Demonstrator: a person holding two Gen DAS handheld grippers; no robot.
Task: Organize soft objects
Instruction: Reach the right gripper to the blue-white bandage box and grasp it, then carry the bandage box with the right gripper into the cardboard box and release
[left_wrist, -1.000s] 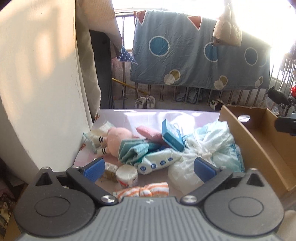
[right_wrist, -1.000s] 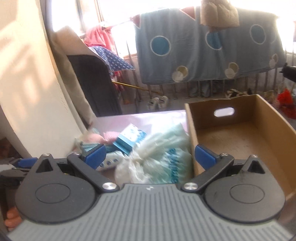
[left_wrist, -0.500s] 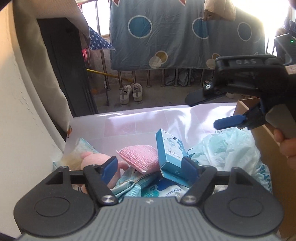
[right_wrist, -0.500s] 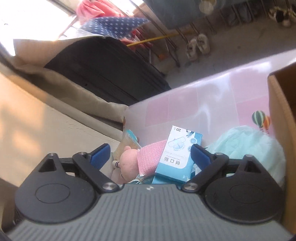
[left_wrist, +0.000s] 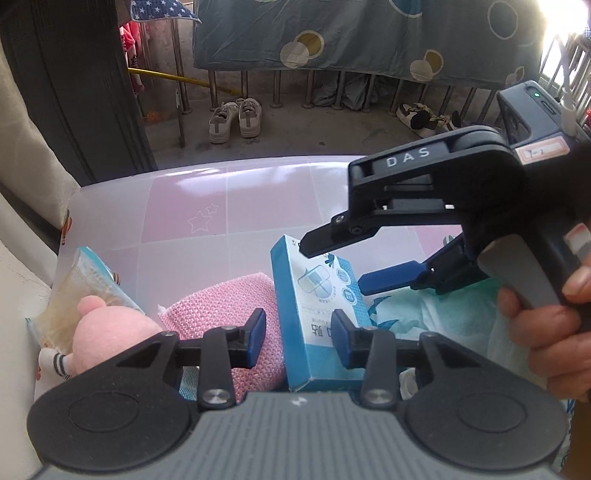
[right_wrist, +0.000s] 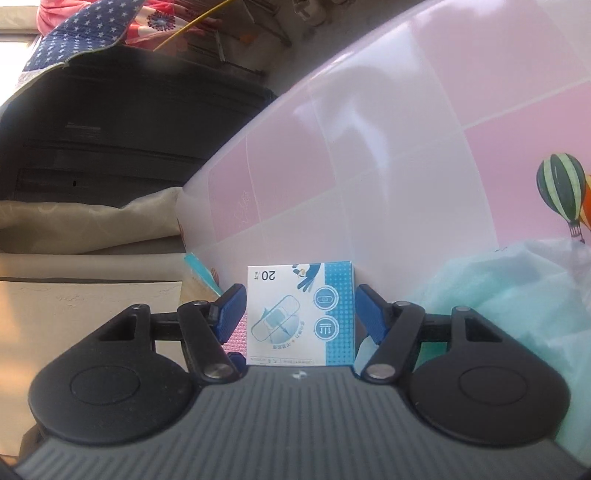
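A: In the left wrist view, where is the blue plaster box (left_wrist: 317, 314)?

B: It stands tilted in the pile on the pink bench (left_wrist: 229, 206), long side running away from us. The left gripper (left_wrist: 298, 338) has been closing its jaws. They are partly open, around the box's near left part and a bit of the pink knitted cloth (left_wrist: 221, 310). I cannot tell if they touch it.

A: And the right wrist view?

B: The right gripper (right_wrist: 297, 314) has the box (right_wrist: 301, 314) right between its jaws, which have been closing too. Small gaps show on both sides, so no squeeze yet. This gripper sits squarer on the box.
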